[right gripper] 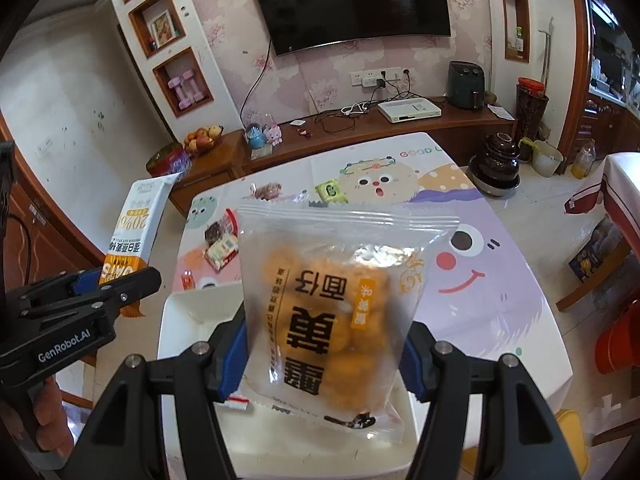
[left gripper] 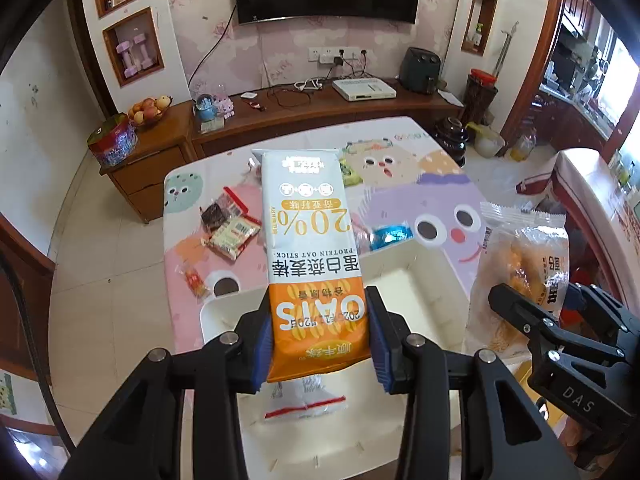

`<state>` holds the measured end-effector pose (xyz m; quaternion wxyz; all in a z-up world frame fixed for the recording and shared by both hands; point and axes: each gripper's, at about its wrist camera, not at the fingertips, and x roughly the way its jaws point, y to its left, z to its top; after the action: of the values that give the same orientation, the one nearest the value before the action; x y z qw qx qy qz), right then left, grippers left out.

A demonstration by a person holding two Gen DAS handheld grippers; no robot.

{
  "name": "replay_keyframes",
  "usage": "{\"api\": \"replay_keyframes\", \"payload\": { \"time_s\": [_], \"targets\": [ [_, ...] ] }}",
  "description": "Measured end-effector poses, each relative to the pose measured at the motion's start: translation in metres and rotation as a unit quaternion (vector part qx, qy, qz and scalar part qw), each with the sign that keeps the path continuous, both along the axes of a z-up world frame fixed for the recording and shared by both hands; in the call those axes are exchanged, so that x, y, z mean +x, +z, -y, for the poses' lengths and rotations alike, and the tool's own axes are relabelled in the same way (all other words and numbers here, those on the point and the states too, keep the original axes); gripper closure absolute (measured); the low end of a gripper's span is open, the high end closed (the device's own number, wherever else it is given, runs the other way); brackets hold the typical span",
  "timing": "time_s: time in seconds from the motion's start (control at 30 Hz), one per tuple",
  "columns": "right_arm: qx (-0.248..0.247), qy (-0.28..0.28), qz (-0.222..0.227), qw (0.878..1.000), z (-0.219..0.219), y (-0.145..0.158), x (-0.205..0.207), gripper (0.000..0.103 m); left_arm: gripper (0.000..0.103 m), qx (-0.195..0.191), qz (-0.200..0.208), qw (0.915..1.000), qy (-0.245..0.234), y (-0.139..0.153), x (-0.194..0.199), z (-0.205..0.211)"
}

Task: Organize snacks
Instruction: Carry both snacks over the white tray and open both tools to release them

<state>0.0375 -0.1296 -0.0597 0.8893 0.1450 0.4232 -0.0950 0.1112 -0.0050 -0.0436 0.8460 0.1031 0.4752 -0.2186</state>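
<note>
Two snacks held above a white tray. The left gripper (left gripper: 320,332) has its blue-padded fingers (left gripper: 265,344) closed on the orange lower end of an oat stick packet (left gripper: 308,248), which stands upright between them. The right gripper (right gripper: 324,356) has its fingers closed on either side of a clear bag of orange puffed snacks (right gripper: 332,304), also carried upright. Both packets hang over the white tray (left gripper: 424,280), which sits at the near edge of the worktop (left gripper: 404,152), a table under a cartoon-print cloth. One white wrapped item (left gripper: 304,400) already lies in the tray. Loose snacks (left gripper: 230,228) and a blue wrapped sweet (left gripper: 392,236) lie on the cloth beyond it, and a green packet (right gripper: 330,192) farther back. The step in hand appears to be carrying the two packets to the tray. The next move would call for lowering each packet inside the tray walls, then opening the fingers, with the two grippers kept apart from each other.
</note>
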Motion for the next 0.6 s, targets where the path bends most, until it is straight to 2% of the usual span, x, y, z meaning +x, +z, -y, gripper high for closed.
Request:
{"api": "replay_keyframes", "payload": {
  "time_s": [0.3, 0.6],
  "targets": [
    [-0.029, 0.022, -0.025, 0.999, -0.026, -0.014, -0.009, 0.04, 0.064, 0.017, -0.02, 0.9997, 0.0, -0.024, -0.015, -0.01],
    [-0.043, 0.035, -0.064, 0.996, -0.04, -0.041, -0.014, 0.04, 0.064, 0.056, -0.03, 0.9979, -0.017, -0.051, -0.025, -0.007]
  ]
}}
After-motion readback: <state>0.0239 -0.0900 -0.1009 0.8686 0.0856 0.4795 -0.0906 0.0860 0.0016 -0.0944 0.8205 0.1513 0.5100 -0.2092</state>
